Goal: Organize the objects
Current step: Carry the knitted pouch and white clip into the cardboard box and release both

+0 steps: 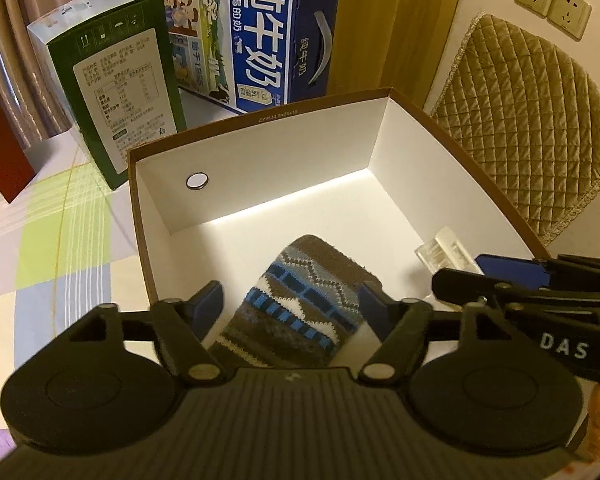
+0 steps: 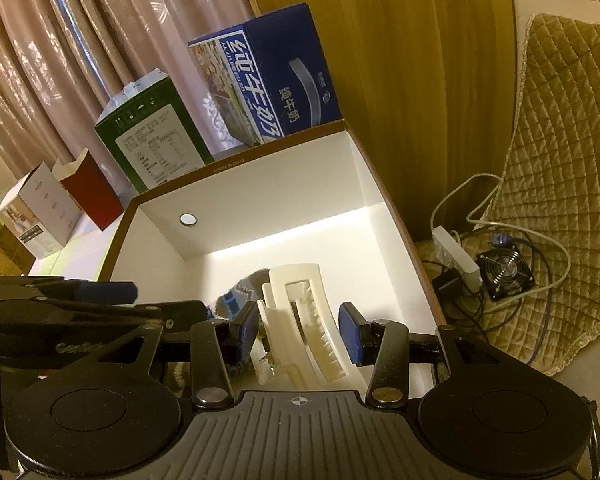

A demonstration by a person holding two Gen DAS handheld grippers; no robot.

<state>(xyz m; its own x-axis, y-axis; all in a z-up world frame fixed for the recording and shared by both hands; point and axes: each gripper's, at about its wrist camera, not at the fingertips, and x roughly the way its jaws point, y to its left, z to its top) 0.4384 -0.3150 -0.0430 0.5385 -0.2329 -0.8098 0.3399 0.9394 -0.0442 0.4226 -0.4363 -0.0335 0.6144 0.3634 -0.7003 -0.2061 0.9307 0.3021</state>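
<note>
An open cardboard box with white inner walls and a brown rim stands on the table; it also shows in the right wrist view. A patterned knit sock lies on its floor between the open fingers of my left gripper, which hangs over the box's near edge. A white hair claw clip lies in the box between the fingers of my right gripper, which stand apart from it. The clip's end shows in the left wrist view, beside the right gripper's fingers.
A green carton and a blue milk carton stand behind the box. A red box and a white box stand further left. A quilted chair cushion, cables, a power strip and a small fan lie to the right.
</note>
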